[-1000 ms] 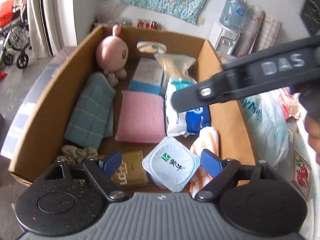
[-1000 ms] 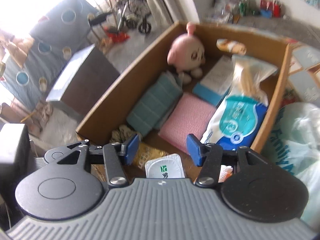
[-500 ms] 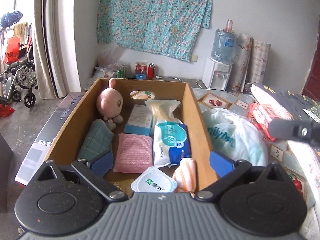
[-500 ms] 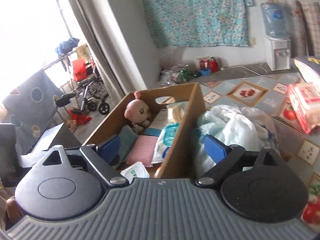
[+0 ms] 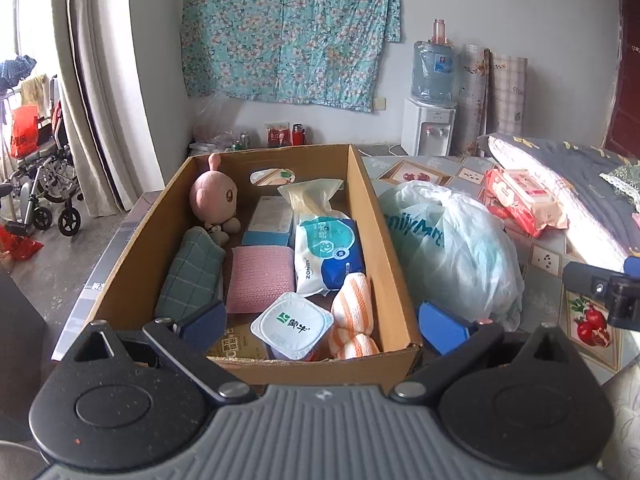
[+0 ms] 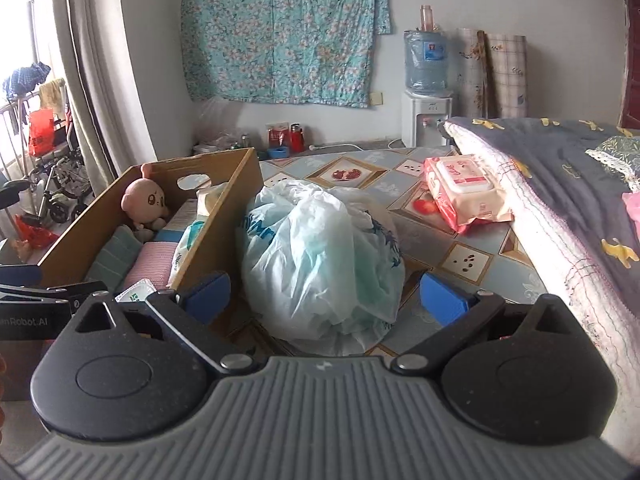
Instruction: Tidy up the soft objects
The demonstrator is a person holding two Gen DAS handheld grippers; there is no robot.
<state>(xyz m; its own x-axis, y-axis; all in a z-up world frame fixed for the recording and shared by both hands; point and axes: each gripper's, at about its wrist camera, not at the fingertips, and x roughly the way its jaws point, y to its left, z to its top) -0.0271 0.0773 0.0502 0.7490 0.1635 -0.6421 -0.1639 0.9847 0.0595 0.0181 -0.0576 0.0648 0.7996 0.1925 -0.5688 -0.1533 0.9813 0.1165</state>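
Now: both held back, level.
Left gripper: wide open, empty, facing box.
Right gripper: wide open, empty, behind bag.
Advice: pinch bag's bunched top, lift slowly.

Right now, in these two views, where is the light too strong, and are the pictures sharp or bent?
Left wrist view: the window is blown out white, a bright patch glares on the bedding, and the curtain bows from fisheye bending; the cardboard box contents look sharp. Right wrist view: the window glares too, the plastic bag is sharp, and the corners go dark.
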